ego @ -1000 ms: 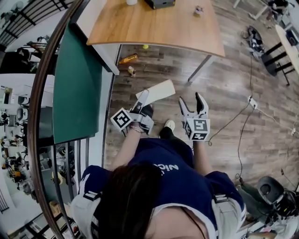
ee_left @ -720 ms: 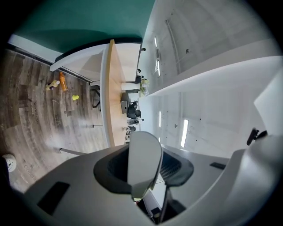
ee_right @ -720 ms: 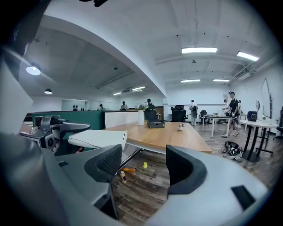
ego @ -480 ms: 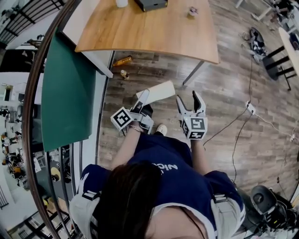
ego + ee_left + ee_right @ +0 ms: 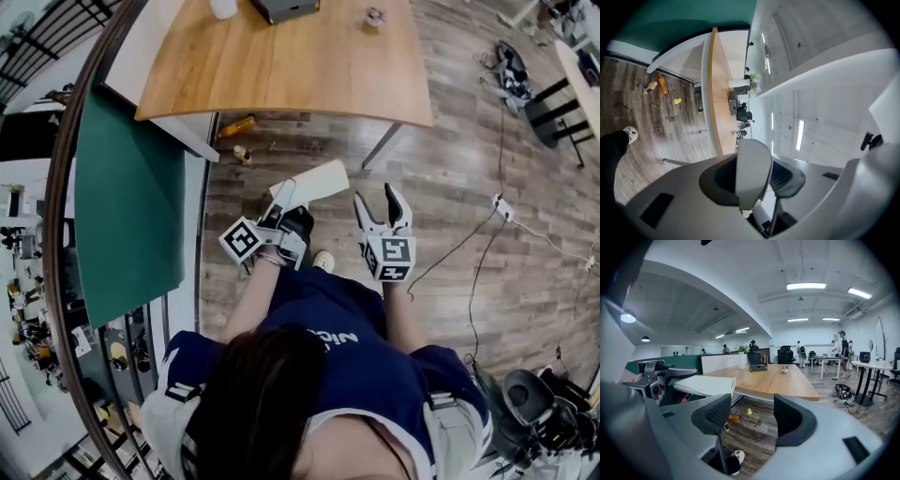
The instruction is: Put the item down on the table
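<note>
Open office, wood-plank floor (image 5: 441,178), strip lights overhead, desks and standing people (image 5: 844,347) far off in the right gripper view.

Left gripper (image 5: 284,202): jaws clamped on a flat white item (image 5: 752,171), pads pressed to both faces. Slab seen edge-on in that gripper's own view, jutting past the fingertips toward the wooden table (image 5: 281,66). Held in the air over the floor, short of the table's near edge, touching neither.

Right gripper (image 5: 752,420): jaws apart and closing, nothing between them, only floor beyond. Level with the left one in the head view, near the item's free end, not touching it.

On each gripper a marker cube (image 5: 242,240) with black-and-white squares, no words on it. On the navy shirt (image 5: 356,375) white letters, upside down and partly folded away, roughly "NICO".

Just below the grippers, a white shoe (image 5: 323,261). Under the table's near edge, on the floor, an orange bottle (image 5: 236,125), a small bottle (image 5: 242,153) and a small yellow thing (image 5: 749,412). At the table's far end, well apart from the near edge, a white cup (image 5: 742,360), a dark box (image 5: 757,362) and a small pale cup (image 5: 785,369). Left of the table, a green partition (image 5: 127,206). Off to the right, cables (image 5: 478,281) and a power strip (image 5: 503,207) on the floor.
</note>
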Demonstrator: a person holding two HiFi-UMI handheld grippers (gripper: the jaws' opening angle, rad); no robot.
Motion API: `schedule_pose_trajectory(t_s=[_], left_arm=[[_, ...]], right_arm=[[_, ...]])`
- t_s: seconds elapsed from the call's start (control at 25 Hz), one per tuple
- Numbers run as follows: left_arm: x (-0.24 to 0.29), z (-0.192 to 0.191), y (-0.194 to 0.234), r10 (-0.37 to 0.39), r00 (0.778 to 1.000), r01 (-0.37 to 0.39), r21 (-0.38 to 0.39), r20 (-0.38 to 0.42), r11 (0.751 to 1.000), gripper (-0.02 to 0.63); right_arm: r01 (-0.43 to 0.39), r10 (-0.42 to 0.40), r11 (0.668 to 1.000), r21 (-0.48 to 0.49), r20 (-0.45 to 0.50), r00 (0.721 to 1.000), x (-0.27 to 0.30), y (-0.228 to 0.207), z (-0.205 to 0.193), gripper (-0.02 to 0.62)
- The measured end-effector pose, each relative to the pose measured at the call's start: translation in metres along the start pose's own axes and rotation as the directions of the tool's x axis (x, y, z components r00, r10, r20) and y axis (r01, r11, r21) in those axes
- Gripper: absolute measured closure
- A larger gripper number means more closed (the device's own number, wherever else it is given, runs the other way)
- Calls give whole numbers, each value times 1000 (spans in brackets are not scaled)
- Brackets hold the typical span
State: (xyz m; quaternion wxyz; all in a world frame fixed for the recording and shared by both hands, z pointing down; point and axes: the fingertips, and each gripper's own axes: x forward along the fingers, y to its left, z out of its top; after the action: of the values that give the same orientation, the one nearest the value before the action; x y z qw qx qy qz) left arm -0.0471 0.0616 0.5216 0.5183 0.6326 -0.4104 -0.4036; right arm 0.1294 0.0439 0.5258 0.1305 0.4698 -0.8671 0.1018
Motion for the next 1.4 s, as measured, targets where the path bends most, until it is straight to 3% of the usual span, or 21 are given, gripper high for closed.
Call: schedule_pose_trajectory(t_s=[0.32, 0.52, 0.76, 1.0, 1.4], left_arm=[[76, 36, 14, -21, 999, 21, 4, -49, 1000, 454], [151, 69, 18, -49, 994, 47, -24, -95, 999, 454], [231, 103, 21, -77, 979, 77, -4, -191, 997, 454], [279, 134, 30, -80, 965, 76, -24, -249, 997, 454], [324, 147, 49, -66, 948, 48, -65, -311, 997, 456]], right_arm=[[87, -86, 996, 27, -26, 996, 39, -44, 6, 318], [133, -132, 991, 32, -32, 991, 94, -72, 33, 318], [189, -189, 981, 39, -26, 982, 158, -96, 66, 318], [229, -228, 972, 49, -26, 973, 210, -103, 88, 316], [244, -242, 967, 67, -41, 969, 258, -113, 94, 316]])
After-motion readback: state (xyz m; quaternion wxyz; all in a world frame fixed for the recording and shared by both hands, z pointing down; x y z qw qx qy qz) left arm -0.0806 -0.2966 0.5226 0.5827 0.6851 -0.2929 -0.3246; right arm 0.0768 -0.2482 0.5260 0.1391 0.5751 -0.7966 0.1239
